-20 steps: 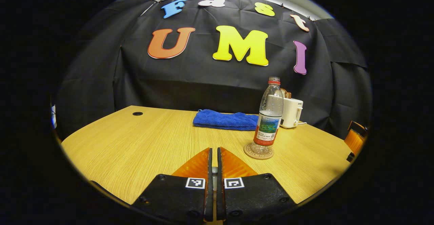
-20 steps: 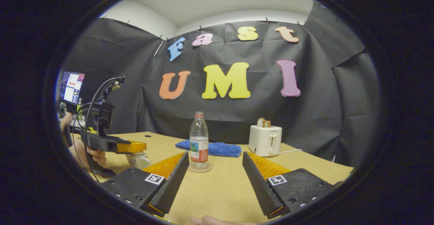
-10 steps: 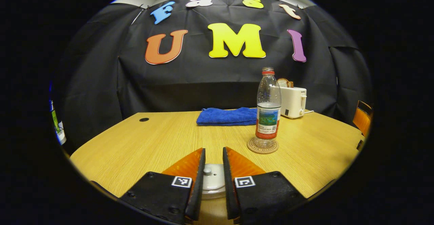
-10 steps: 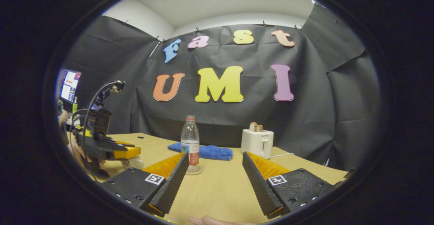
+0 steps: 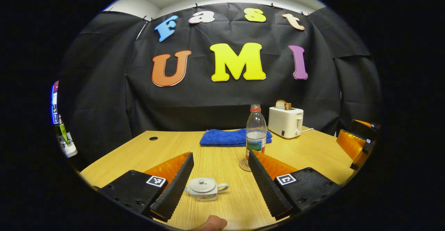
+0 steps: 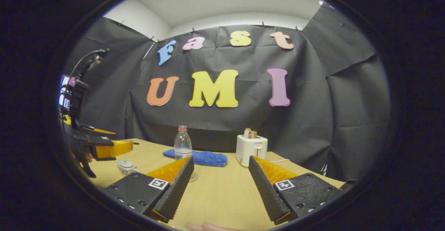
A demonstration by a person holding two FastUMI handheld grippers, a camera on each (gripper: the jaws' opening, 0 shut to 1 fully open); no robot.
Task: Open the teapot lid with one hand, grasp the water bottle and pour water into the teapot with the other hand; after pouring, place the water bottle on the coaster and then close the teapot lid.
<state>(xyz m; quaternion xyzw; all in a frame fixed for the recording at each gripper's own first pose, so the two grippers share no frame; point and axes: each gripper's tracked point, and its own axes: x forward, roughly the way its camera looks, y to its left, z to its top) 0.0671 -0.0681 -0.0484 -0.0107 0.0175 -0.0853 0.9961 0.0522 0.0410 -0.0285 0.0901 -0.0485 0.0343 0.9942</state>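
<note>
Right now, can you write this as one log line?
left gripper: open, above teapot | lid: on | water bottle: on coaster | right gripper: open

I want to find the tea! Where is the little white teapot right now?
In the left gripper view, the little white teapot sits on the wooden table, low between that gripper's open fingers, nearer than the clear plastic water bottle on its round coaster.

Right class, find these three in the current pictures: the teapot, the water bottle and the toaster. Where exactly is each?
teapot [image 5: 205, 188]: left gripper view, on its lidded white body.
water bottle [image 5: 256, 138]: left gripper view, on the labelled middle of the bottle.
toaster [image 6: 251, 146]: right gripper view, on its white front face.
</note>
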